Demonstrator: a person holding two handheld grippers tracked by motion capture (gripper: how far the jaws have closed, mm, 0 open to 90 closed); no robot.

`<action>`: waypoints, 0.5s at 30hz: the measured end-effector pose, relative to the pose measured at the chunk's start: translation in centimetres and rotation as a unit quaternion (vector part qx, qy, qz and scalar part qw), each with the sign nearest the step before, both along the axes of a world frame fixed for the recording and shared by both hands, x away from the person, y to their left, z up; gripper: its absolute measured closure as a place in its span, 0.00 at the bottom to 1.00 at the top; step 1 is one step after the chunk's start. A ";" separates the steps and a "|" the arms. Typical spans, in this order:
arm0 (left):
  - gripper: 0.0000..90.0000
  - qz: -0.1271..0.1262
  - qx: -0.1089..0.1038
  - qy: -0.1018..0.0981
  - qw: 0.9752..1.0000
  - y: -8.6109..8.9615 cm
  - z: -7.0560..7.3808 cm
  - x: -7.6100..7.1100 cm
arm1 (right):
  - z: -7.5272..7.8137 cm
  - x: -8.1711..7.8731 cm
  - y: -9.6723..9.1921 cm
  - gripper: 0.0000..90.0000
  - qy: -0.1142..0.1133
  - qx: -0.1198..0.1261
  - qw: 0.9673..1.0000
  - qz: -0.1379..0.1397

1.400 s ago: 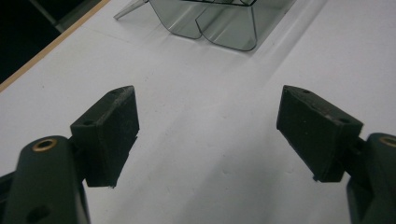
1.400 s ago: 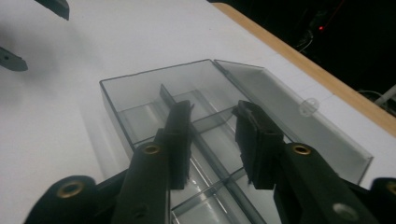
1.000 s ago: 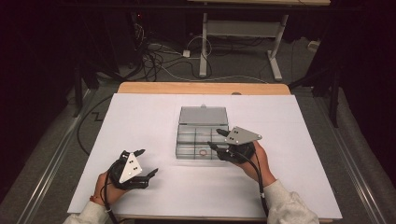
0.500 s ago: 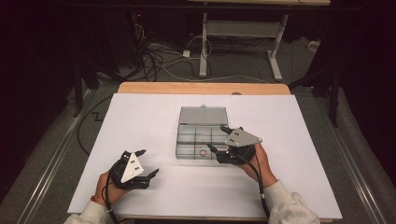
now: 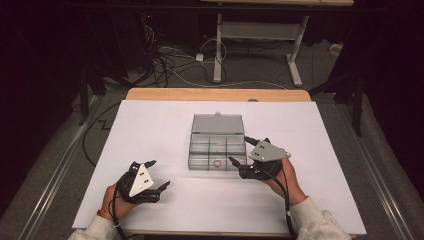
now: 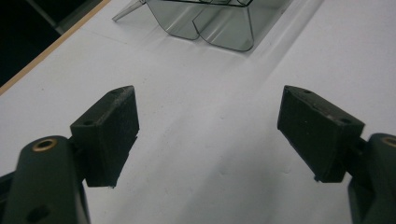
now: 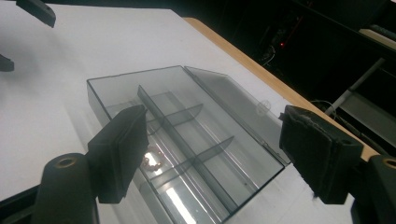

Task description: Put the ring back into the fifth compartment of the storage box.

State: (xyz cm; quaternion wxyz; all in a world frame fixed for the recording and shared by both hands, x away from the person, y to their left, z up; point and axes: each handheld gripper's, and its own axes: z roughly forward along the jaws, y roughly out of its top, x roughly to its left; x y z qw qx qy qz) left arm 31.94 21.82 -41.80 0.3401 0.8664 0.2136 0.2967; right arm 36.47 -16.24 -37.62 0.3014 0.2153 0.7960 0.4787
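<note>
A white-covered bench seen from above, with a person's hands coming in from the near edge, each holding a two-jaw tool.

At the left, the left tool rests on the bare bench near the front edge, well apart from the box. Its jaws stand wide with nothing between them.

In the middle sits a clear plastic organiser box, its lid folded back flat on the far side and its dividers making small compartments. A small ring-shaped bracelet or bead loop lies in the middle compartment of the near row, apart from either tool.

At the right, the right tool hovers just beside the box's right front corner, pointing across it. Its jaws have just been opening and now stand wide, holding nothing.

The loop appears to have been set in the box, so the step in hand looks like drawing the right tool clear. Doing it well means lifting away without clipping the thin box wall or dividers, since the light box could slide.
</note>
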 end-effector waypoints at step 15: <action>0.23 0.000 0.003 -0.001 1.000 0.0 0.0 0.0 | 0.8 -0.9 -2.8 0.25 -0.006 0.006 1.000 -0.011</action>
